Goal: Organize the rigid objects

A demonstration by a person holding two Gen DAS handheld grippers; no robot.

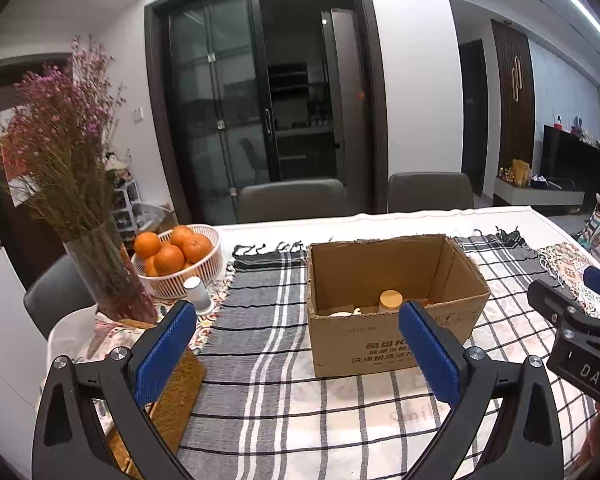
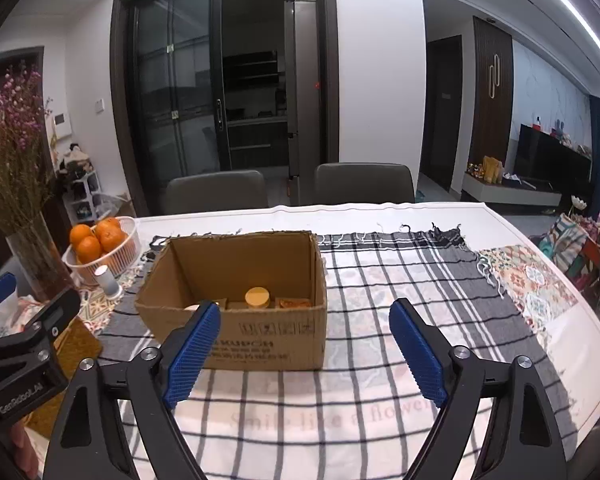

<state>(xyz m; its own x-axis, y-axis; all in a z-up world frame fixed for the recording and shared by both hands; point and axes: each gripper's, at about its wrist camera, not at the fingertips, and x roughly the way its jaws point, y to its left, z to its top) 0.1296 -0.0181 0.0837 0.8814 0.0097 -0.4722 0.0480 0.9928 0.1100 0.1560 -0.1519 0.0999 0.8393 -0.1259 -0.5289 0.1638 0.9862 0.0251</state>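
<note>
An open cardboard box point(image 1: 380, 340) point(image 2: 260, 340) stands on the checked cloth in the middle of the table. Inside it I see a jar with a tan lid point(image 1: 390, 300) point(image 2: 257, 297) and a few other small items, mostly hidden by the front wall. My left gripper point(image 1: 296, 308) is held before the box's left half, open, with nothing between its blue pads. My right gripper point(image 2: 305, 306) is held before the box's right front corner, open and empty too. Each gripper shows at the edge of the other's view.
At the left stand a white basket of oranges point(image 1: 204, 280) point(image 2: 120, 260), a glass vase of dried flowers point(image 1: 108, 280) point(image 2: 32, 256) and a small white cylinder point(image 1: 198, 294) point(image 2: 106, 280). A brown woven mat point(image 1: 176, 400) lies near left. Two grey chairs point(image 1: 292, 200) stand behind the table.
</note>
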